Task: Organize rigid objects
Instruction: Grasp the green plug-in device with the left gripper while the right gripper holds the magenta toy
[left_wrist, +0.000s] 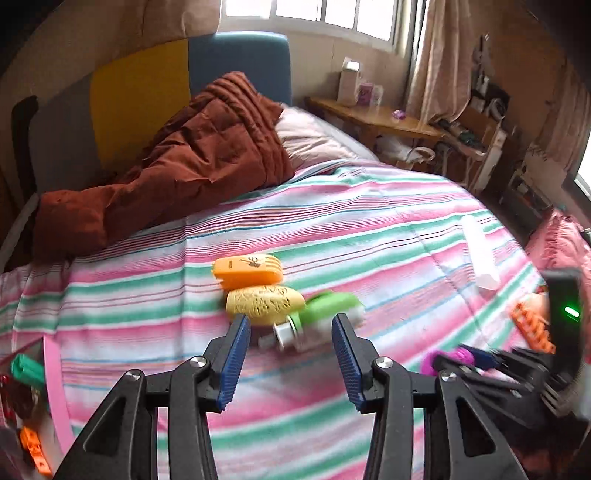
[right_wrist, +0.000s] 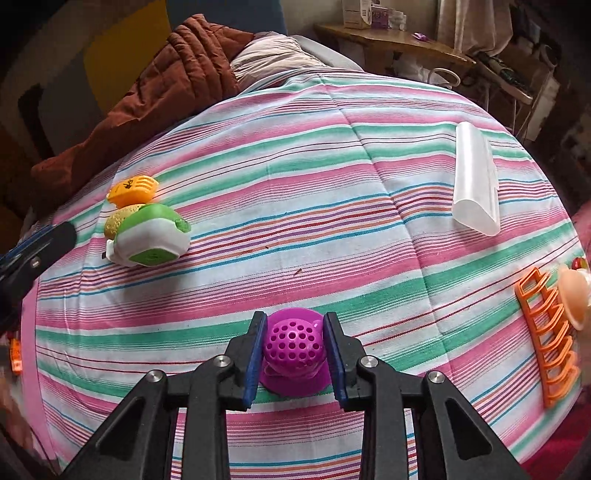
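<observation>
Purple perforated toy (right_wrist: 293, 349) low on striped bedspread (right_wrist: 332, 206), pinched between right gripper (right_wrist: 294, 356) pads. Left gripper (left_wrist: 290, 363) spread wide, facing green-white toy (left_wrist: 325, 308). Rounded shell could squirt free under uneven squeeze.

Perforated glossy plastic strainer (right_wrist: 293, 347)

Left hand-held gripper (left_wrist: 291, 325) gaping above striped bedspread (left_wrist: 369, 229), orange toy (left_wrist: 246, 270), yellow toy (left_wrist: 264, 301), green-white toy (left_wrist: 325, 310) ahead
</observation>
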